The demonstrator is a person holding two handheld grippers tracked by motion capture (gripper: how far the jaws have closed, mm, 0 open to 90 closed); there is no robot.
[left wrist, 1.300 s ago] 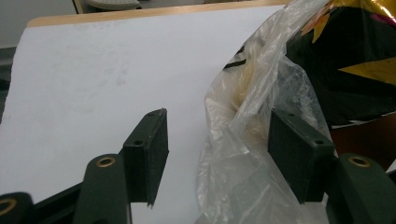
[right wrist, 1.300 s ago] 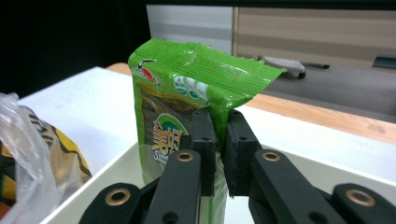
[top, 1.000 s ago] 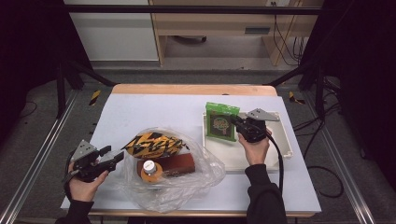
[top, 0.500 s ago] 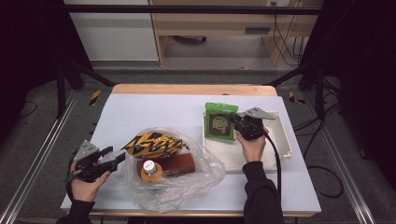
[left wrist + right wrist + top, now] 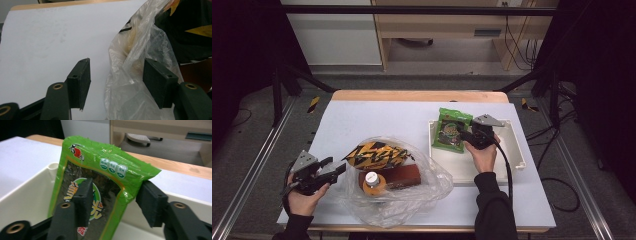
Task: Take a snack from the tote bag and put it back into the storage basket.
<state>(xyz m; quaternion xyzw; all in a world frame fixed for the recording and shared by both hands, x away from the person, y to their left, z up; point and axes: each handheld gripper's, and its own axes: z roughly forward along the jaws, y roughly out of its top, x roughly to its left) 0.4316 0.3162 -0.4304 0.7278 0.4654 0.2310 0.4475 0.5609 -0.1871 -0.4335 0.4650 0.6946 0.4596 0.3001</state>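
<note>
**Green packet over the tray, bag edge between the left jaws**

The right gripper (image 5: 467, 134) is at the white tray (image 5: 517, 150) on the right side of the bench (image 5: 377, 120). Its jaws stand apart on either side of the green snack packet (image 5: 100, 195): in the right gripper view the near edge of the packet sits between the two pads, and one pad looks to be touching the packet's corner, but a firm pinch is not evident. The packet lies tilted over the tray's far-left corner, partly inside it.

The left gripper (image 5: 329, 172) is near the bench's front-left corner, jaws open, with the loose edge of the clear plastic bag (image 5: 130, 75) lying between them. Inside the bag are a black-and-yellow packet (image 5: 374, 155), a brown block (image 5: 399, 176) and an orange bottle with a white cap (image 5: 372, 182).

Risks, as a judgement: with the packet resting across the tray's rim, it may tip back out onto the bench rather than settle flat. If the left jaws close on too little film, the thin plastic could slip free or stretch; pulling it could also drag or roll the bottle towards the front edge.
</note>
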